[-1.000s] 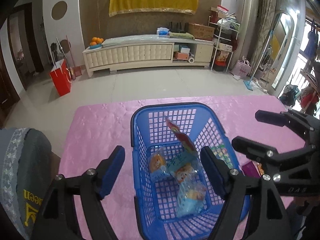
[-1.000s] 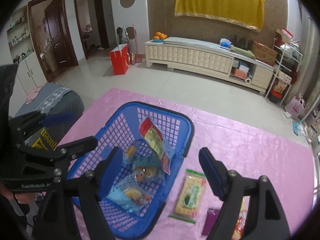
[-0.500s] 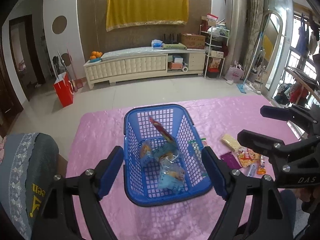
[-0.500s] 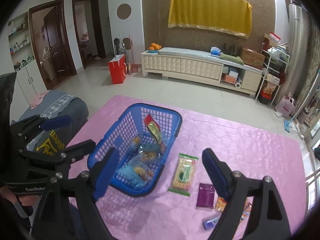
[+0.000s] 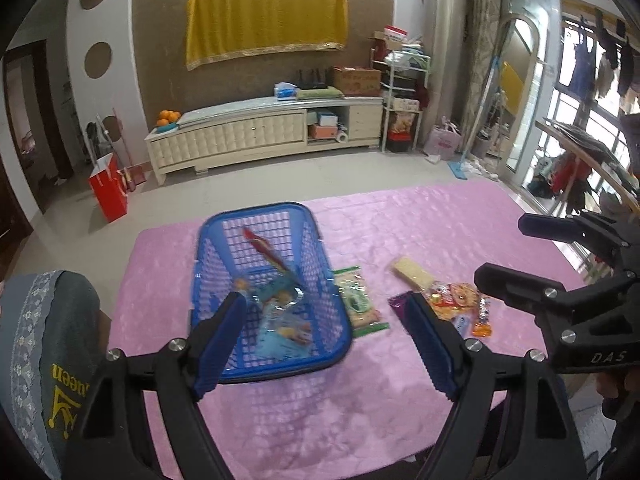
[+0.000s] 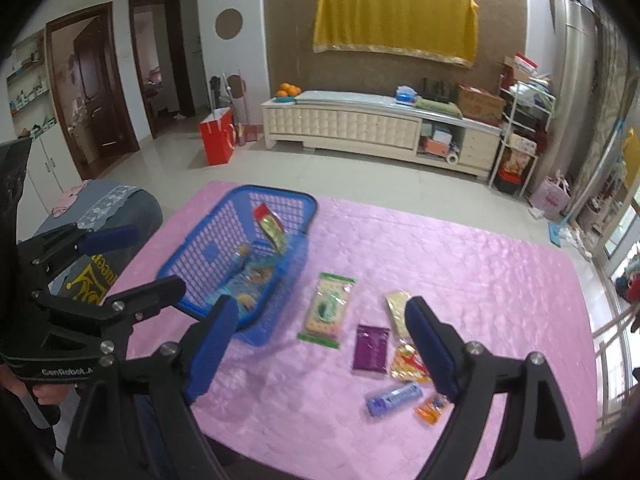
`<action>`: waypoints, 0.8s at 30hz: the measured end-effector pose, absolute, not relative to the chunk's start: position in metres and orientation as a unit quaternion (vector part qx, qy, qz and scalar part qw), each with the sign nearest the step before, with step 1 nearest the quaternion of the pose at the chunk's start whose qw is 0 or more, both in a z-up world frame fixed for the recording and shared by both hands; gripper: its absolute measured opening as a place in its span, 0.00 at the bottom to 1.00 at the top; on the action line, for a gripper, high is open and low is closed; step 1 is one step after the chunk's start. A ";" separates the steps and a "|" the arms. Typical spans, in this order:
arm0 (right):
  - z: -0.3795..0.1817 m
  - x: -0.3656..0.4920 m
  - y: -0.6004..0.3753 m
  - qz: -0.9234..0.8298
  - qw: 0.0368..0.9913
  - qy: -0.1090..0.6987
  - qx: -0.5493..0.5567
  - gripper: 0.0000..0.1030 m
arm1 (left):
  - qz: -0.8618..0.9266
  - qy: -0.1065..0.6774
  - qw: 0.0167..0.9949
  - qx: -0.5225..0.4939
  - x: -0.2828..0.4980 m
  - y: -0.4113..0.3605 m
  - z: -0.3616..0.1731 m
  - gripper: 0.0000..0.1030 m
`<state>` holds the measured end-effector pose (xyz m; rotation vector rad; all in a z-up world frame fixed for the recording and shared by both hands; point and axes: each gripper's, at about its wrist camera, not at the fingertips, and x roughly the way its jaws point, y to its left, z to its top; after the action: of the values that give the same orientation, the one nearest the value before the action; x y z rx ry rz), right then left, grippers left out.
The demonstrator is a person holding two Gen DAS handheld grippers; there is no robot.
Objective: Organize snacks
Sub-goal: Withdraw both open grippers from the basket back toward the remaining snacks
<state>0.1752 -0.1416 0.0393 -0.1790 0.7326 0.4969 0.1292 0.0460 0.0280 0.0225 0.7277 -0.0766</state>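
A blue mesh basket [image 5: 256, 211] stands on the pink-covered table [image 5: 400, 232] and holds several snack packets, among them a red and yellow one [image 5: 266, 250] leaning upright. To its right lie a green cracker packet [image 6: 326, 310], a purple packet [image 6: 371, 348], a pale wafer pack [image 6: 398, 312], a red and yellow candy bag [image 6: 408, 364], a violet bar [image 6: 394, 398] and a small orange packet [image 6: 432, 408]. My left gripper [image 5: 326, 344] hangs open above the basket's near end. Above the loose packets my right gripper [image 6: 320, 344] is open too. Neither holds anything.
A grey cushioned seat back [image 5: 44, 340] stands at the table's left edge. Beyond the table is bare tiled floor with a red bag [image 5: 109, 192] and a long cream cabinet [image 5: 260, 136]. A hand [image 5: 616, 396] grips the right tool's handle.
Both grippers have drawn back and upward from the basket, which now looks smaller and farther off. The loose packets to its right have come fully into view.
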 end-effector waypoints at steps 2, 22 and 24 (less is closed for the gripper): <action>0.034 0.172 -0.153 0.235 0.900 0.358 -0.082 0.86 | -0.046 0.362 0.931 0.014 0.133 0.034 0.024 0.77; -0.049 0.199 -0.266 0.163 0.884 0.439 -0.022 0.86 | -0.131 0.434 0.891 0.033 0.181 -0.078 -0.052 0.77; -0.056 0.201 -0.273 0.155 0.882 0.445 -0.020 0.86 | -0.137 0.442 0.885 0.040 0.186 -0.089 -0.063 0.77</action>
<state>0.2005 -0.2731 -0.0561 -0.0426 0.9263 0.3227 0.1856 -0.0886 -0.0629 0.0829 0.9200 -0.2846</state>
